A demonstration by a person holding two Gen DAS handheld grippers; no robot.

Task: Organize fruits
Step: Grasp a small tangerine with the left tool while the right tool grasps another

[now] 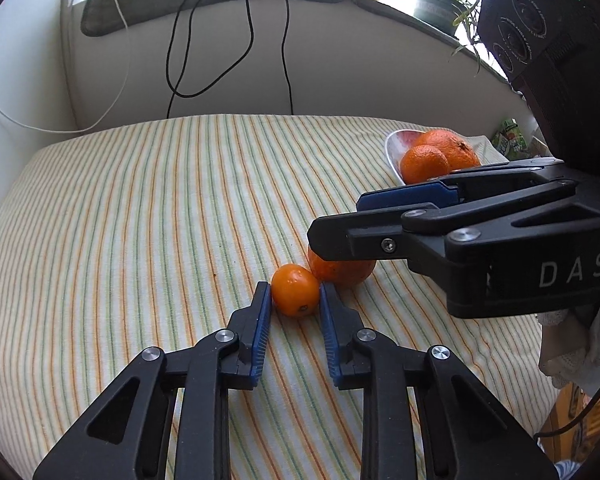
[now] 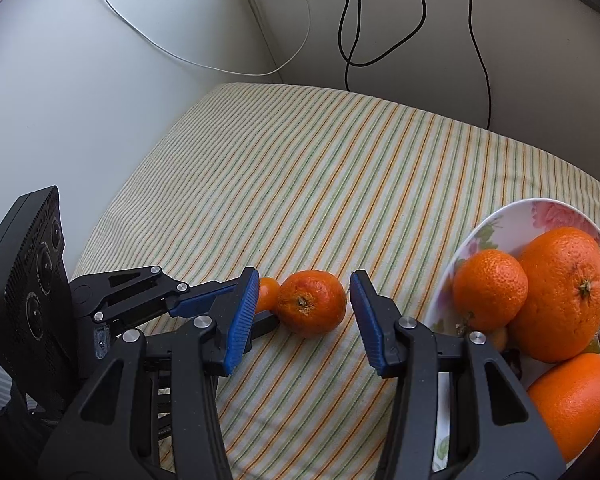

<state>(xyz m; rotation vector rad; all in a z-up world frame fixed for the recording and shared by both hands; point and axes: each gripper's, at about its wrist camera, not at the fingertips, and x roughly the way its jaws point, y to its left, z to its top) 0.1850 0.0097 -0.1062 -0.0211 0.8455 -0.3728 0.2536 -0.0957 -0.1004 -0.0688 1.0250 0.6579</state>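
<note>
Fruit sorting was partly done: three oranges (image 2: pixel 560 292) sat in the bowl (image 2: pixel 512 216). Left hand-held gripper (image 1: pixel 295 294) clamped a small fruit (image 1: pixel 295 294) on the striped cloth (image 1: pixel 160 208); right hand-held gripper (image 2: pixel 303 308) stood open around a mandarin (image 2: pixel 312 303)

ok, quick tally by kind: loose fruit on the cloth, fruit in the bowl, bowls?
Loose fruit on the cloth: 2 (small fruit, mandarin)
Fruit clear in the bowl: 3 (medium orange, large orange, front orange); more partly hidden
Bowls: 1
Total: 6
</note>
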